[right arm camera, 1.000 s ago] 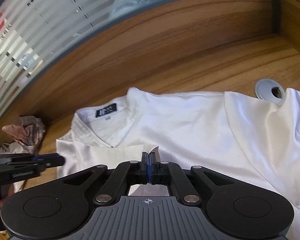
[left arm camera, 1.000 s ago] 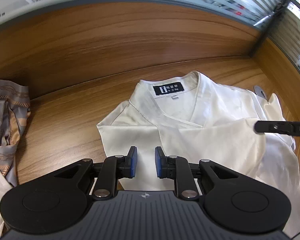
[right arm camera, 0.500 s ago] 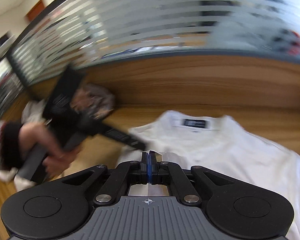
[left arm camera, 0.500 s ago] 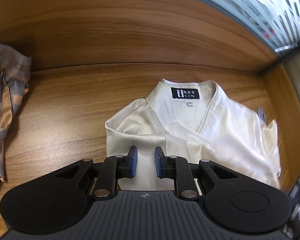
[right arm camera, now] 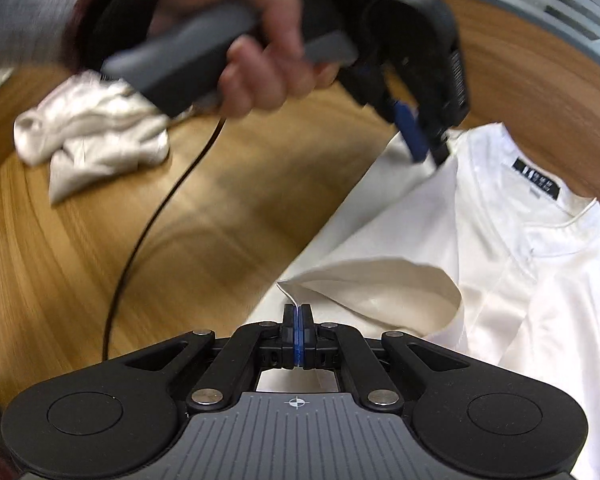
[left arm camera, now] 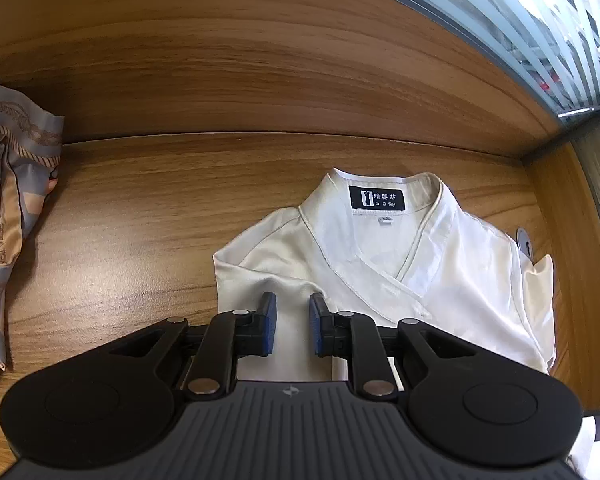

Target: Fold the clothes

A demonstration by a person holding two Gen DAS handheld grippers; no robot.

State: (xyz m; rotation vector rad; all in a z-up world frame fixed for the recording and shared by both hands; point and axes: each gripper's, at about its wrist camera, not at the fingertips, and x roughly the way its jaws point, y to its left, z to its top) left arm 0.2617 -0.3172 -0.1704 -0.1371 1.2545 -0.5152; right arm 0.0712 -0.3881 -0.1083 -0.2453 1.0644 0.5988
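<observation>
A white satin shirt (left arm camera: 440,280) lies collar-up on the wooden table (left arm camera: 140,220), its black neck label (left arm camera: 376,197) showing. My left gripper (left arm camera: 293,320) hovers over the shirt's folded left sleeve, jaws apart, cloth visible below the gap. In the right wrist view the same left gripper (right arm camera: 428,152), held by a hand (right arm camera: 260,60), has its tips down at the shirt's (right arm camera: 520,280) shoulder edge. My right gripper (right arm camera: 298,332) is shut on a thin edge of a cream flap (right arm camera: 380,288) of the shirt, lifted and curled over the body.
A patterned grey and peach scarf (left arm camera: 8,200) lies at the left. A crumpled white cloth (right arm camera: 96,128) sits farther off. A black cable (right arm camera: 152,220) trails across the bare wood. A wooden back panel (left arm camera: 260,60) and a metal grommet (left arm camera: 525,240) bound the table.
My right gripper has swung across the shirt and rolled, still pinching the flap, and the left gripper and hand now fill its view. The left view has rolled; the right gripper has left it.
</observation>
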